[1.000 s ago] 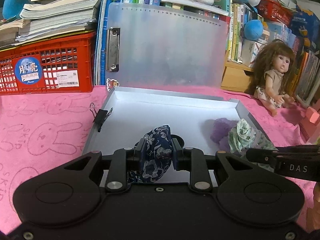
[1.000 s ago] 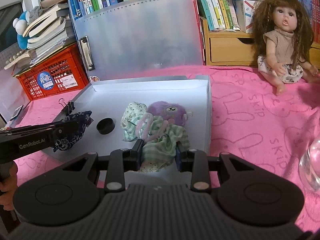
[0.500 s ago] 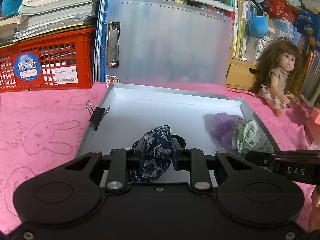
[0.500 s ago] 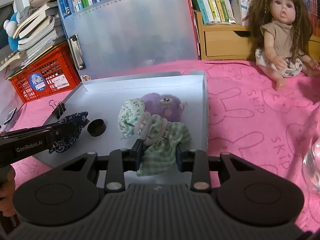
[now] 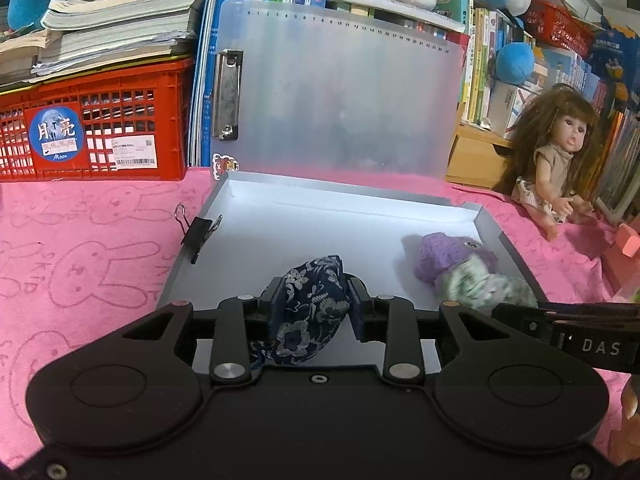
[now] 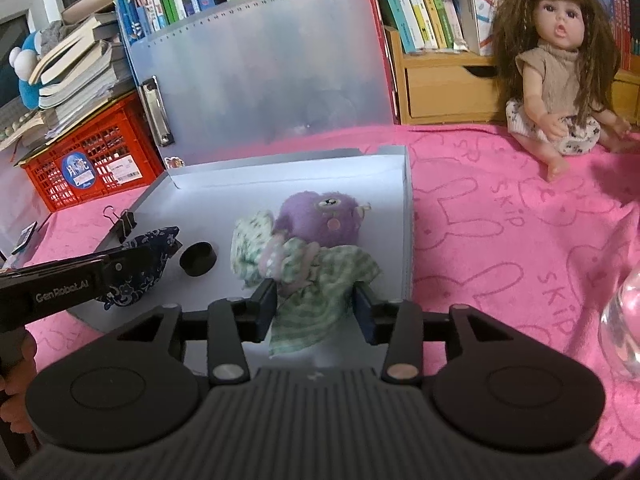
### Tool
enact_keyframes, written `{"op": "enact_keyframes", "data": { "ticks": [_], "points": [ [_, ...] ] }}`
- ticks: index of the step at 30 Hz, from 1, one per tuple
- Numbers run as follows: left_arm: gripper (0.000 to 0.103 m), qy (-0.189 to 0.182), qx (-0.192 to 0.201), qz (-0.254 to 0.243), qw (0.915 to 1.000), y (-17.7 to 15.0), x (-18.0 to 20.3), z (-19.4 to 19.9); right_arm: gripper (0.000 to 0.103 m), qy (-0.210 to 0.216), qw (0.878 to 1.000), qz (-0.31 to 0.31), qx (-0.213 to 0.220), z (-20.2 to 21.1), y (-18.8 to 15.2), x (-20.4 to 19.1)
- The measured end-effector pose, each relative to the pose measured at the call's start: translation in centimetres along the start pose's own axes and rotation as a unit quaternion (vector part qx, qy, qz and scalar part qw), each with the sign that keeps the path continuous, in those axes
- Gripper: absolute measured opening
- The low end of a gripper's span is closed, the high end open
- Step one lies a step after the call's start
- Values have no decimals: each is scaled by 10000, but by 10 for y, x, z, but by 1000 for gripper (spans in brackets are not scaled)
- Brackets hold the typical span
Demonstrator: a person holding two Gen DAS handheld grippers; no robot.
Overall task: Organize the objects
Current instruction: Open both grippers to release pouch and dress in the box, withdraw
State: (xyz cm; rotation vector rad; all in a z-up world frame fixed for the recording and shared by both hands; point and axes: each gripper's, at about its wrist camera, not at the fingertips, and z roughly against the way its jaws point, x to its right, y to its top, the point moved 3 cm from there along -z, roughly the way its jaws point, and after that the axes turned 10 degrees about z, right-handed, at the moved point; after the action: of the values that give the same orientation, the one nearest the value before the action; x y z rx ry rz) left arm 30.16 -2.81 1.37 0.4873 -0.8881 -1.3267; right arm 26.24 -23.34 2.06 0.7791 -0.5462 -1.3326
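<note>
A shallow grey box lies on the pink cloth. Over its near left part, my left gripper has a navy floral pouch between its fingers. The jaws are opening, and the pouch still touches both pads. The right wrist view shows this gripper and pouch from the side. My right gripper is at the box's near right, jaws opening. A green checked cloth lies loose between them. Just beyond are a purple plush and a pale floral cloth.
A black round cap sits in the box, and a binder clip grips its left rim. A translucent clipboard stands behind, beside a red crate. A doll sits at the right, with a clear glass object nearby.
Both grippers' jaws have widened. The green cloth has gone slack between the right fingers, and the pouch has puffed out between the left ones. Neither hand has shifted noticeably.
</note>
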Motion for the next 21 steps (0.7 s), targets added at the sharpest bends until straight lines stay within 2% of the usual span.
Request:
{"op": "enact_keyframes", "data": {
  "ticks": [6,12,21],
  "points": [
    [45,-153,109,-61,9998,2,2,18,68,42,9998,43,185,19,0,-1],
    [53,-323,171,-10,9993,4,4,40,71,45,9993,114,343,38,-2,-4],
    [63,-592,299,-221,9976,-9,12,80,77,177,9969,311,697,73,-9,-17]
  ]
}}
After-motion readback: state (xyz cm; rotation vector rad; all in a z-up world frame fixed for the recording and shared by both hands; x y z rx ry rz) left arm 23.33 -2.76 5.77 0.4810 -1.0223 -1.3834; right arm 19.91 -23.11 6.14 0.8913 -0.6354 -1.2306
